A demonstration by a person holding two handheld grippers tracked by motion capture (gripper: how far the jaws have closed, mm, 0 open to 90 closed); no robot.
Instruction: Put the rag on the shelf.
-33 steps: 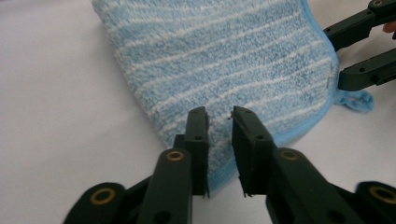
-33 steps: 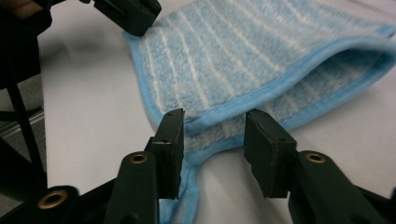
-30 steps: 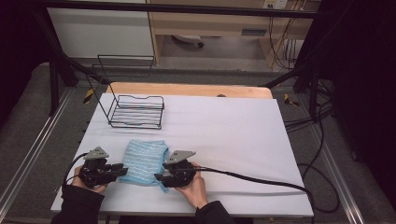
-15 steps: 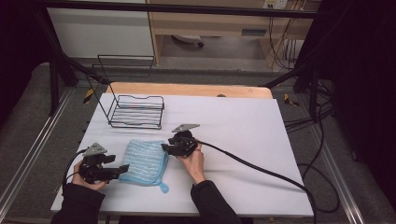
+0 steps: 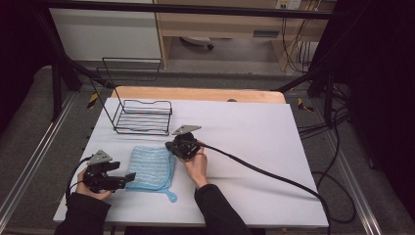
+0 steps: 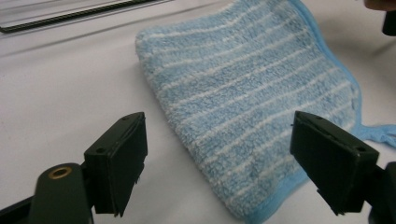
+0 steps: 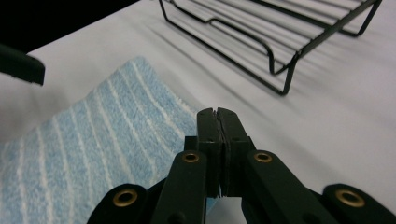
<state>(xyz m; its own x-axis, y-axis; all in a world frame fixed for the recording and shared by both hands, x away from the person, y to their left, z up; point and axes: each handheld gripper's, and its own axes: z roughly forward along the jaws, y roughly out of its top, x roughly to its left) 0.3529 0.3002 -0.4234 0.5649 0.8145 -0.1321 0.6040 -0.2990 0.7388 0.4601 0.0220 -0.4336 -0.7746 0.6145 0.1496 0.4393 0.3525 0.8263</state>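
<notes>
A white table (image 5: 254, 142) stood under dim light, its wooden far edge showing, with dark rails and loose cables on the floor to either side. On the near left part of the tabletop lay a blue striped towel (image 5: 150, 168), folded into a neat rectangle, its hanging loop trailing from the near right corner. A black wire rack (image 5: 142, 116) sat beyond it toward the far left, apart from the cloth.

Over the last second the right gripper (image 5: 177, 147) had moved from the towel's near right edge up to its far right corner, and the cloth, looser and more spread a second earlier, now lay flatter and squarer. In the right gripper view the jaws were pressed together with no fabric visibly between them, the tips hovering over the towel's edge, so that tool looked clenched on nothing. The left gripper (image 5: 128, 176) had held its place at the near left corner; in the left gripper view its jaws stood wide apart, released, framing the towel (image 6: 252, 107) without gripping it.

Judging from this, a fold had probably just been finished and let go. The next grasp would likely need both tools to take fresh corners, or the work on the towel could be close to done.
</notes>
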